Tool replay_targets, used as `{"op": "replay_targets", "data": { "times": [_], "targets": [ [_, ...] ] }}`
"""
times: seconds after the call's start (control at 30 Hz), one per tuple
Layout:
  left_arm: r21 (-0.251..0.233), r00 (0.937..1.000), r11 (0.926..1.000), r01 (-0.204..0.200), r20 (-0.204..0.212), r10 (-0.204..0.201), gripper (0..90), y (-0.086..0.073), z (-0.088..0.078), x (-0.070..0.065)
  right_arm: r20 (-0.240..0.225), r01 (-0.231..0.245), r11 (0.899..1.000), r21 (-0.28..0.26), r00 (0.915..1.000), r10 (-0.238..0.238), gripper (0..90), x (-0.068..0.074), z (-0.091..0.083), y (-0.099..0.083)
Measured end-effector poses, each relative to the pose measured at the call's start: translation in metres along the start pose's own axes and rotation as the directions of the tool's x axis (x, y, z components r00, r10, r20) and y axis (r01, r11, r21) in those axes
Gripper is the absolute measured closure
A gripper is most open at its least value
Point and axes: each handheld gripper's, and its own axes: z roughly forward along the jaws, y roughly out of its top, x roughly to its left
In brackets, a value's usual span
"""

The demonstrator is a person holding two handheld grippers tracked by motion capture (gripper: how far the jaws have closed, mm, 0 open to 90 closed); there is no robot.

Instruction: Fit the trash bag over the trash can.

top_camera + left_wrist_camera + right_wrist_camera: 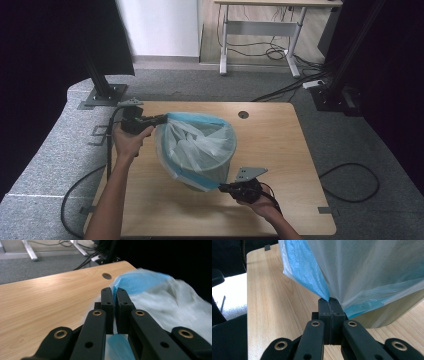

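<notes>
A person stands at a wooden table (pixel 280 150) with a gripper in each hand, stretching a translucent bin liner (pixel 197 142) with a blue hem over a pale bin (pixel 392 312). The left gripper (pixel 162 119) has its jaws closed on the blue hem (pixel 140 281) just ahead of it, at the bin's far-left side. The right gripper (pixel 225 187) has its jaws pressed together on the hem directly in front, at the opposite, nearer side. Gripping opposite edges probably keeps the liner's mouth spread so it can be drawn down around the bin's rim
</notes>
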Motion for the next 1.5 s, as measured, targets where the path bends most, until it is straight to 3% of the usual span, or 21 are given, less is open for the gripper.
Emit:
{"op": "replay_targets", "data": {
  "times": [0.17, 0.3, 0.57, 0.77, 1.0, 1.17, 1.33, 1.5],
  "targets": [
    [0.024, 0.9991, 0.9990, 0.037, -0.022, -0.036, 86.4, 0.008, 0.015, 0.014, -0.002, 0.001, 1.000, -0.003, 1.0000, -0.001, 88.7, -0.001, 0.000, 0.000],
    [0.050, 0.9991, 0.9981, 0.035, -0.025, -0.034, 88.4, 0.008, 0.027, 0.022, -0.002, 0.000, 1.000, -0.005, 1.0000, 0.000, 88.6, -0.001, 0.000, 0.000],
    [0.091, 0.9990, 0.9952, 0.037, -0.030, -0.034, 89.6, -0.002, 0.049, 0.032, -0.004, -0.002, 1.000, -0.006, 1.0000, 0.002, 88.6, -0.001, 0.000, -0.001],
    [0.136, 0.9987, 0.9894, 0.050, -0.006, -0.050, 89.9, -0.013, 0.070, 0.037, -0.004, -0.005, 1.000, -0.005, 1.0000, 0.005, 88.6, -0.001, -0.001, -0.002],
    [0.211, 0.9981, 0.9764, 0.045, 0.032, -0.053, 90.0, -0.024, 0.095, 0.038, -0.001, -0.011, 1.000, -0.009, 0.9999, 0.011, 88.6, -0.002, -0.004, -0.004],
    [0.252, 0.9976, 0.9669, 0.040, 0.044, -0.053, 90.0, -0.031, 0.102, 0.037, 0.002, -0.015, 1.000, -0.015, 0.9999, 0.015, 88.5, -0.003, -0.006, -0.005],
    [0.319, 0.9991, 0.9473, 0.032, 0.016, -0.040, 90.0, -0.042, 0.106, 0.037, 0.006, -0.017, 0.999, -0.028, 0.9998, 0.017, 88.4, -0.005, -0.010, -0.006],
    [0.313, 0.9987, 0.9491, 0.040, 0.017, -0.048, 90.0, -0.050, 0.099, 0.039, 0.009, -0.017, 0.999, -0.028, 0.9998, 0.017, 88.4, -0.006, -0.012, -0.007]
  ]
}}
